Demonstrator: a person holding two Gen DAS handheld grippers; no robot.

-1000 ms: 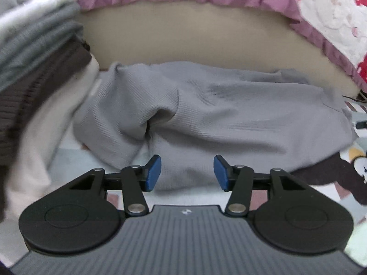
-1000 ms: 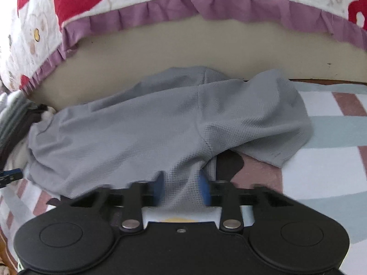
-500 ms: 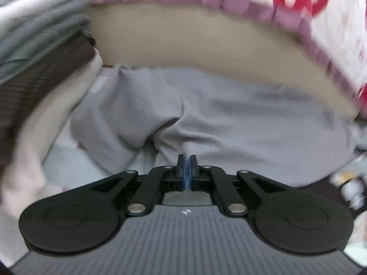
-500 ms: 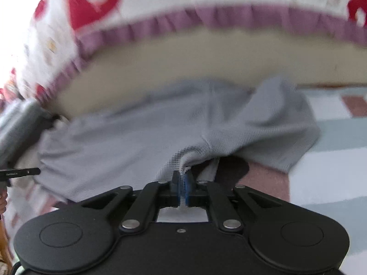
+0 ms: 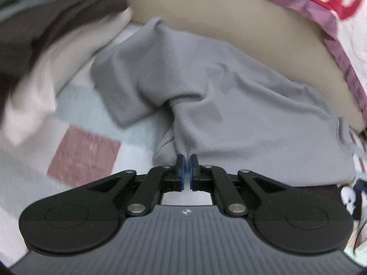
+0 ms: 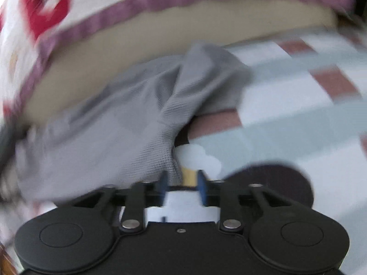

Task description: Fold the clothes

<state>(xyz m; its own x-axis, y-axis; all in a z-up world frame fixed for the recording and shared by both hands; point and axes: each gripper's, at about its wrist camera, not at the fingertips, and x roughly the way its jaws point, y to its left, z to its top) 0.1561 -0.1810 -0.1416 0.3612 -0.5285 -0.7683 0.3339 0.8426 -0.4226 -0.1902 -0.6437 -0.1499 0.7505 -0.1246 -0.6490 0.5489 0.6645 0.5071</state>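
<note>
Left gripper [image 5: 187, 160] pinching grey garment [image 5: 229, 105] | right gripper [image 6: 181, 180] parted | logo unreadable

Two low wrist views, close over the bedding.

Each camera looks forward along its own fingers, near the grey garment [image 5: 229, 105] and facing the far beige mattress edge [image 5: 229, 23]. Both share that garment [image 6: 110, 133], the mattress edge [image 6: 160, 36] and the checked blanket [image 5: 84, 151]; the right view is blurred.

stacked clothes [image 5: 34, 45] blurred (cropped left), bedspread [image 6: 34, 23] smeared
</note>
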